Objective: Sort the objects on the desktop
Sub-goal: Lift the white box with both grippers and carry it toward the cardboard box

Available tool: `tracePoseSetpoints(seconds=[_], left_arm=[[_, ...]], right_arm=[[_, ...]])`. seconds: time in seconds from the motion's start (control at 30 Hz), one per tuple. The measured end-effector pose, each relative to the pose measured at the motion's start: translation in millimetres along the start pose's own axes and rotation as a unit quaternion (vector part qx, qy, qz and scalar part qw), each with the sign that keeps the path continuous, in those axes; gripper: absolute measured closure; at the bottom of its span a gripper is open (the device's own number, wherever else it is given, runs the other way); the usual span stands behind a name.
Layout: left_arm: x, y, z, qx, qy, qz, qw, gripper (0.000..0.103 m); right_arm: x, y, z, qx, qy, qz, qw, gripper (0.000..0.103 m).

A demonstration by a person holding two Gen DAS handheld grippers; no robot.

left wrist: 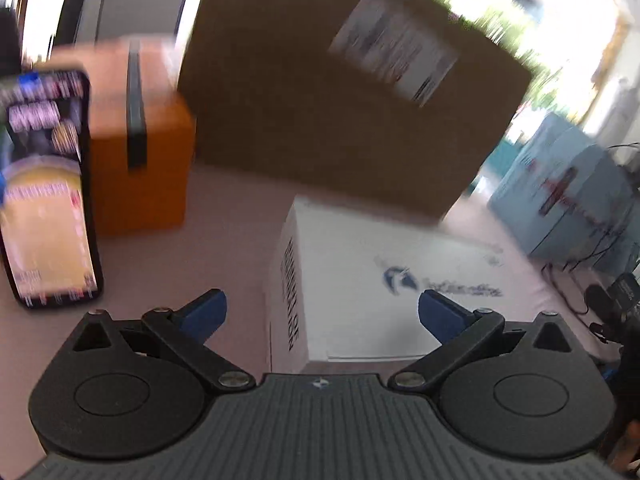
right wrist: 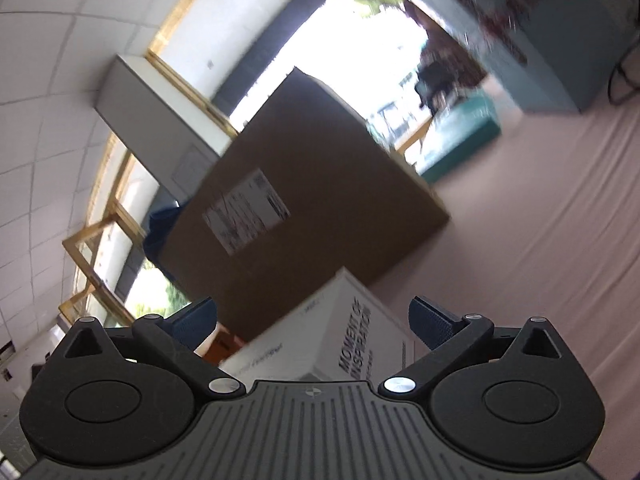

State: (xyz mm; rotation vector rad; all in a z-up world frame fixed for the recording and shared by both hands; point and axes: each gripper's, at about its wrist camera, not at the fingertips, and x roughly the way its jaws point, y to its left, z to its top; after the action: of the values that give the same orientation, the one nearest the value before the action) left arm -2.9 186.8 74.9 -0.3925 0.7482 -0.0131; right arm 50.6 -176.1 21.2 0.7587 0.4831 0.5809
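Note:
A white box (left wrist: 360, 276) with a blue logo and black side lettering lies on the pink-clothed desk just ahead of my left gripper (left wrist: 322, 312), which is open with its blue pads spread wide. The same white box (right wrist: 344, 344) shows in the tilted right wrist view, between and beyond the spread fingers of my right gripper (right wrist: 314, 322), also open; nothing is gripped. A large brown cardboard box (left wrist: 348, 92) with a white label stands right behind the white one, and appears as the brown cardboard box (right wrist: 304, 204) in the right view.
An orange box (left wrist: 140, 160) with a black strap stands at left beside a lit phone (left wrist: 46, 192) propped upright. Light blue boxes (left wrist: 568, 184) and black cables (left wrist: 592, 276) sit at right. The pink cloth (right wrist: 540, 220) stretches right toward a pale blue box (right wrist: 532, 36).

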Motion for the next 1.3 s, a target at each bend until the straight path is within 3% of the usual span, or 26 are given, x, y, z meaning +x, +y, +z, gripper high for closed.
tracePoseSetpoints(seconds=[0.13, 0.33, 0.57, 0.7, 0.9, 1.1, 1.3], left_arm=[[16.6, -11.0, 20.1, 0.017, 0.046, -0.009, 0.9987, 0.0], [33.9, -14.3, 32.8, 0.01, 0.062, -0.031, 0.9975, 0.0], [53.4, 17.4, 34.4, -0.041, 0.118, -0.115, 0.9856, 0.0], [58.3, 24.8, 37.2, -0.048, 0.135, -0.134, 0.9805, 0.0], [57.4, 18.9, 36.4, -0.033, 0.124, -0.123, 0.9841, 0.0], [50.9, 8.4, 38.3, 0.007, 0.074, -0.08, 0.994, 0.0], [47.5, 22.2, 44.9, 0.003, 0.031, -0.042, 0.9986, 0.0]], right_arm=[[23.3, 7.1, 2.6, 0.008, 0.062, -0.042, 0.997, 0.0], [63.0, 26.5, 13.9, -0.017, 0.151, -0.085, 0.985, 0.0], [81.0, 9.0, 4.2, -0.002, 0.181, -0.06, 0.982, 0.0], [77.3, 0.4, 3.9, 0.018, 0.198, -0.048, 0.979, 0.0], [76.4, 5.9, 6.1, 0.004, 0.182, -0.045, 0.982, 0.002], [85.3, 24.3, 2.2, -0.04, 0.161, -0.051, 0.985, 0.011], [116.6, 47.3, -0.5, -0.064, 0.159, -0.069, 0.983, 0.017]])
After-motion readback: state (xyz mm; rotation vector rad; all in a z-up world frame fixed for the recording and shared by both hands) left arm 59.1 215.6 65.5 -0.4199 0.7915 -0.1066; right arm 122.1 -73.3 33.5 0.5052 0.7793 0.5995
